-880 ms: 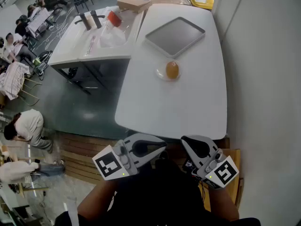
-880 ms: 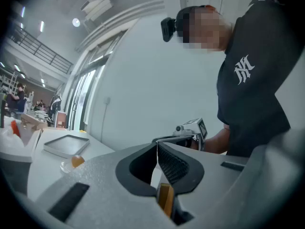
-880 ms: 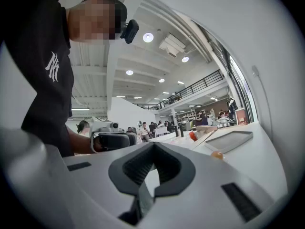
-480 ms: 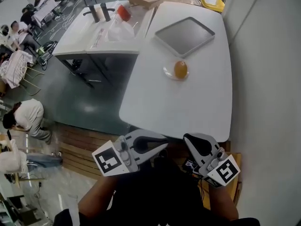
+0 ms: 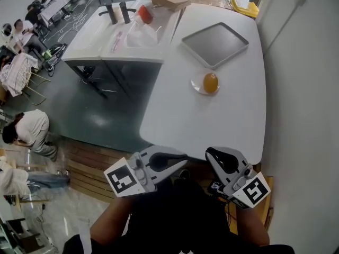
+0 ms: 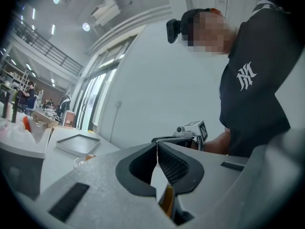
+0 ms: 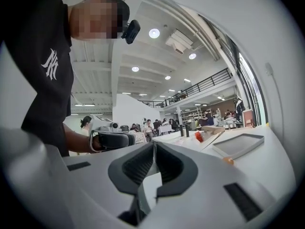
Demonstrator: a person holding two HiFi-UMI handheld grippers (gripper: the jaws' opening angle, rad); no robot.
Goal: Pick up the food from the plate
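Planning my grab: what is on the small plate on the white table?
One round orange piece of food sits on the plate. Its underside and the plate beneath it are covered.

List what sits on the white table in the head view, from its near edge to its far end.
plate holding the orange food → grey tray → yellow object at the far corner
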